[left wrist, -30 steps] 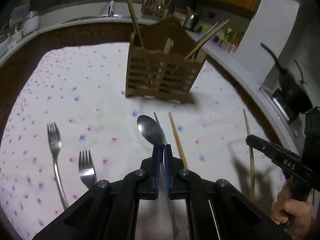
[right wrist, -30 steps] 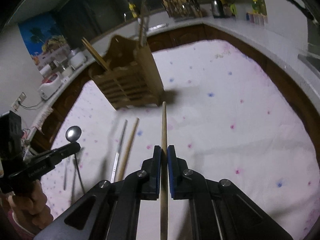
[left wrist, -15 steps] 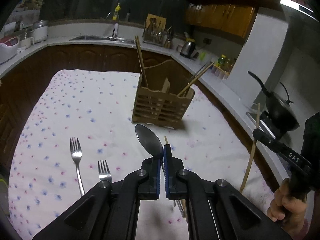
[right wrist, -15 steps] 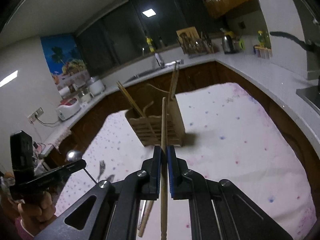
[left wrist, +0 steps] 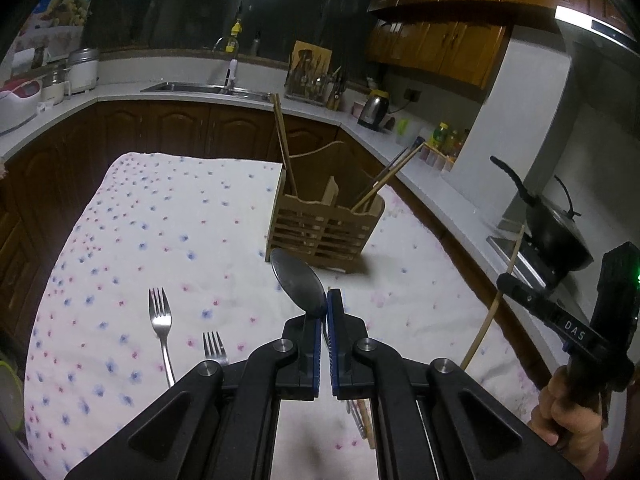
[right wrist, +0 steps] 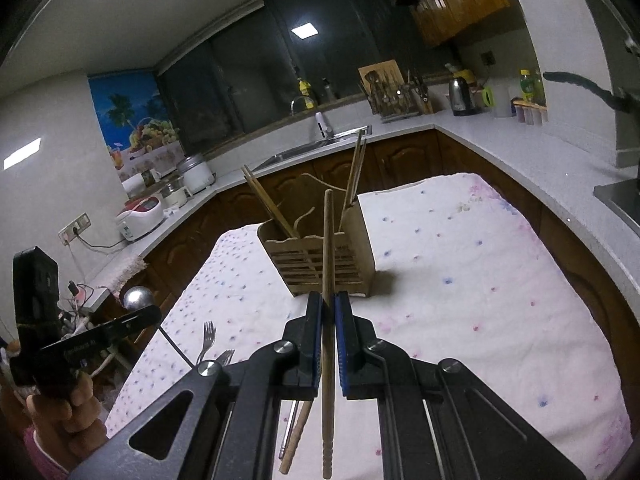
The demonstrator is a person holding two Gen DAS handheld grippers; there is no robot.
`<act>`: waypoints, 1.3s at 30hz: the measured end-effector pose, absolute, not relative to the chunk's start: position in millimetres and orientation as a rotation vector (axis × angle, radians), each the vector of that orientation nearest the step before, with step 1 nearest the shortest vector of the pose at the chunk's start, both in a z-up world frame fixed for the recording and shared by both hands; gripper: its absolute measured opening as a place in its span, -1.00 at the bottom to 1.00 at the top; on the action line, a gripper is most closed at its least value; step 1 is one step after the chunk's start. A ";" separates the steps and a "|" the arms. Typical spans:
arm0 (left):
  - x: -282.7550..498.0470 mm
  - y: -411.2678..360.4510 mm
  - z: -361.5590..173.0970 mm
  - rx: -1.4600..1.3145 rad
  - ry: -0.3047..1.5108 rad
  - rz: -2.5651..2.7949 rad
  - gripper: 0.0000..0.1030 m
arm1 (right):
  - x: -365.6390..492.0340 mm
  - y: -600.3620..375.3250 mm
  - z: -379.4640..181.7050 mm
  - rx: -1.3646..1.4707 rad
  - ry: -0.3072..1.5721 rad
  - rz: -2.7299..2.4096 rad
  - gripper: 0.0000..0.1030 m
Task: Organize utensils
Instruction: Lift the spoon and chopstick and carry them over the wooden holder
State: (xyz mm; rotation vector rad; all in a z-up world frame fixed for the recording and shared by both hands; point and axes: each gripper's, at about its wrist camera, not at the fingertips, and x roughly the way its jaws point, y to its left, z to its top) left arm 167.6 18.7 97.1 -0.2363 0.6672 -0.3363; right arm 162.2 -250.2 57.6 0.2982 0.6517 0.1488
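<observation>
Kitchen tablecloth [left wrist: 168, 216], spoon [left wrist: 298, 282] in left tongs [left wrist: 324, 320]

White cloth [left wrist: 168, 216] dotted with pink and blue flowers, pale slatted wooden holder [left wrist: 324, 228] in the centre, silver forks [left wrist: 160, 320] lower left, grey spoon [left wrist: 298, 280], tan chopstick [right wrist: 328, 264] between blue-padded black fingers [right wrist: 342, 340], dark brown cabinets [left wrist: 180, 128] behind.

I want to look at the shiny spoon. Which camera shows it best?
The left wrist view: the spoon sits close, bowl facing the camera, clamped in the left gripper. The right wrist view shows only its small rounded bowl at the far left.
</observation>
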 end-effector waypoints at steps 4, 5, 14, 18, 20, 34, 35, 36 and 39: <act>169.0 20.8 104.2 -0.237 0.635 -0.338 -0.98 | 164.3 -250.0 63.2 0.295 0.626 0.152 -0.87; 169.9 21.4 105.2 -0.236 0.630 -0.337 -0.98 | 166.3 -250.4 65.2 0.297 0.615 0.151 -0.87; 187.7 24.3 124.2 -0.228 0.558 -0.324 -0.98 | 194.7 -257.4 91.3 0.316 0.494 0.144 -0.87; 205.2 23.1 136.6 -0.222 0.508 -0.317 -0.98 | 218.3 -261.1 99.8 0.333 0.449 0.148 -0.87; 215.5 21.5 141.1 -0.215 0.482 -0.313 -0.98 | 234.5 -262.2 105.1 0.338 0.413 0.148 -0.87; 320.9 -4.3 124.2 -0.170 0.394 -0.226 -0.98 | 316.3 -262.9 110.5 0.342 0.212 0.087 -0.87; 328.2 -7.8 118.1 -0.172 0.399 -0.220 -0.98 | 320.1 -262.1 104.5 0.337 0.209 0.082 -0.87; 333.5 -11.5 112.2 -0.175 0.398 -0.213 -0.98 | 321.3 -261.2 100.6 0.335 0.208 0.079 -0.87; 346.3 -24.3 94.3 -0.164 0.407 -0.191 -0.98 | 325.0 -258.3 79.5 0.327 0.208 0.059 -0.87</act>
